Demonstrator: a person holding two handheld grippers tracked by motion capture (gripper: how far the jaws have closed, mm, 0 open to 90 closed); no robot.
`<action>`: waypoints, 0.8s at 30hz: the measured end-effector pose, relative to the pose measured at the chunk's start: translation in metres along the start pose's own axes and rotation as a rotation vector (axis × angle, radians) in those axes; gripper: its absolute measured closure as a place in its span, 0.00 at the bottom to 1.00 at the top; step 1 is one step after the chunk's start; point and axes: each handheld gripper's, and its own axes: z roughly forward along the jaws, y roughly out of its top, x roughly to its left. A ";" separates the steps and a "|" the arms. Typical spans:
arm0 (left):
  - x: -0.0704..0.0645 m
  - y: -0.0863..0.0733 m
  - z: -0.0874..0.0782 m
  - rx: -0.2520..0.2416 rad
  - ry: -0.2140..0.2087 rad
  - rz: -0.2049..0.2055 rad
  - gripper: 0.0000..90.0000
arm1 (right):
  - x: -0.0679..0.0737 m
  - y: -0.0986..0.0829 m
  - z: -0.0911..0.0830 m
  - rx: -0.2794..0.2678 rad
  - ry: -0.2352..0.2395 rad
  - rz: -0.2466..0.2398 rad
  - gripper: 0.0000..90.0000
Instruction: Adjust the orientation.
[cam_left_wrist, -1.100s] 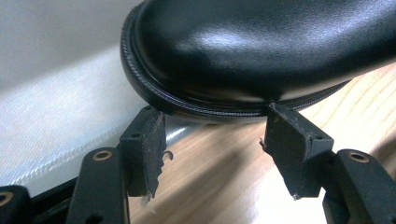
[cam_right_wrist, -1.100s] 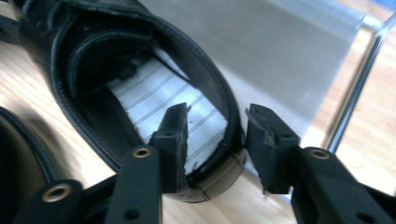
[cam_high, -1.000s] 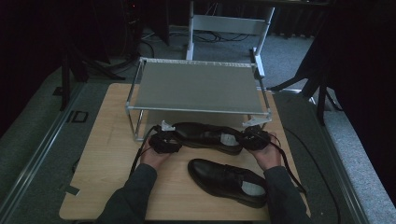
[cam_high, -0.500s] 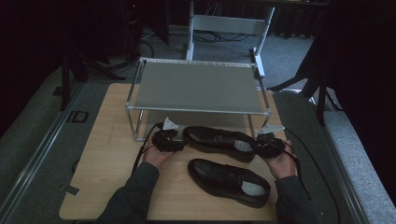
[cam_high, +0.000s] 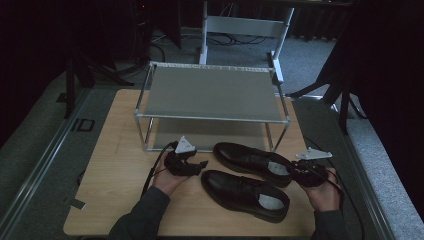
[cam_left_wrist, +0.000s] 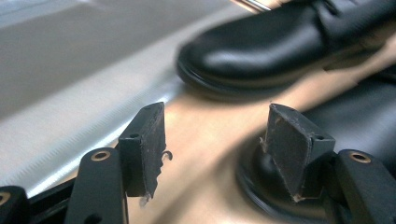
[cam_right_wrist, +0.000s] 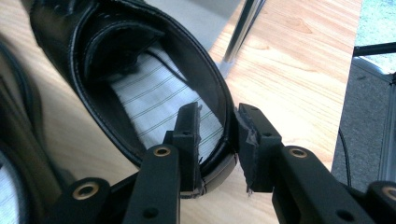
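Two black leather shoes lie on the wooden table (cam_high: 115, 150) in front of a two-shelf metal rack (cam_high: 212, 92). The far shoe (cam_high: 250, 159) points its toe left; the near shoe (cam_high: 245, 192) lies beside it. My right gripper (cam_high: 295, 171) holds the far shoe's heel. In the right gripper view one jaw is inside the shoe (cam_right_wrist: 93, 56) and one outside, and the gripper (cam_right_wrist: 219, 135) is shut on the heel rim. My left gripper (cam_high: 202, 165) is open and empty, just left of both toes. In the left gripper view the gripper (cam_left_wrist: 215, 140) faces the far shoe's toe (cam_left_wrist: 261, 51), with the near shoe (cam_left_wrist: 355, 116) at right.
The rack's lower shelf (cam_left_wrist: 70, 70) lies just behind the left gripper. A rack leg (cam_right_wrist: 240, 32) stands close behind the far shoe's heel. A white metal frame (cam_high: 245, 25) stands on the floor beyond the table. The table's right edge is near the right hand.
The far shoe has slid to the right and out from under the rack, with the right gripper on its heel. The left gripper has let go of its toe and now stands open.
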 end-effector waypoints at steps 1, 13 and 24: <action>-0.006 -0.002 -0.003 0.000 -0.007 0.012 0.43 | 0.001 0.000 -0.001 0.007 -0.005 -0.005 0.78; -0.060 -0.038 -0.017 0.024 -0.125 0.037 0.46 | 0.010 0.007 -0.022 -0.145 0.210 -0.052 0.74; -0.105 -0.042 0.003 0.066 -0.265 0.119 0.54 | 0.034 0.011 0.016 0.002 0.316 -0.177 0.91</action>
